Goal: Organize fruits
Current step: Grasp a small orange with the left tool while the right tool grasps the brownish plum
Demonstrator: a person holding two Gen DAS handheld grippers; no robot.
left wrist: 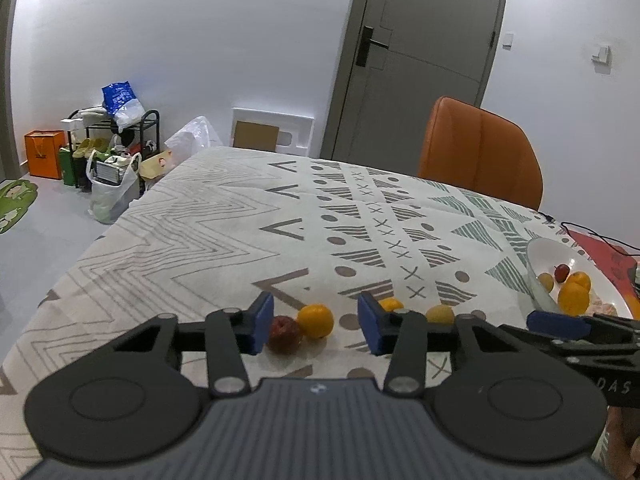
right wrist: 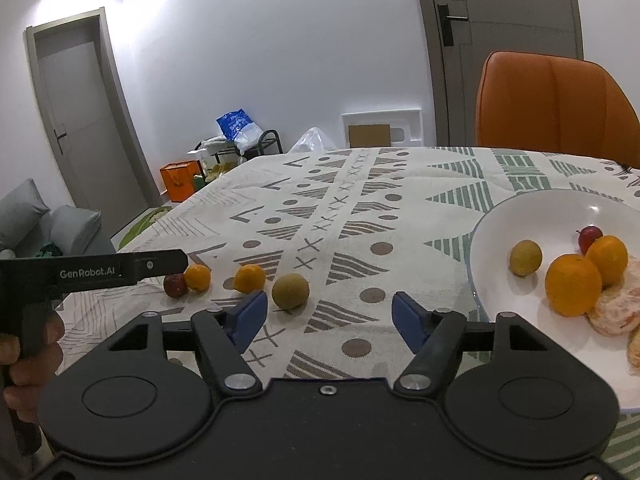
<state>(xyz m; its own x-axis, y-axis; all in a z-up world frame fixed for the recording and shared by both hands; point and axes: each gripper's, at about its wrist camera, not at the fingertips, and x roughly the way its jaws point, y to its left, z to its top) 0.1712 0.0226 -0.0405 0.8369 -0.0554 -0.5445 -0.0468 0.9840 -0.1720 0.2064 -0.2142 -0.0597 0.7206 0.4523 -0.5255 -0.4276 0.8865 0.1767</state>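
"GenRobot.AI" lettering on left gripper [right wrist: 176,261]

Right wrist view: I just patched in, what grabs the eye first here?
The white bowl at the right, already holding oranges, a small red fruit, a yellow-green one and peeled segments. Next, the loose row on the patterned tablecloth to its left: a red fruit, two oranges and a brownish-green fruit. Both the left gripper and the right gripper hold nothing.
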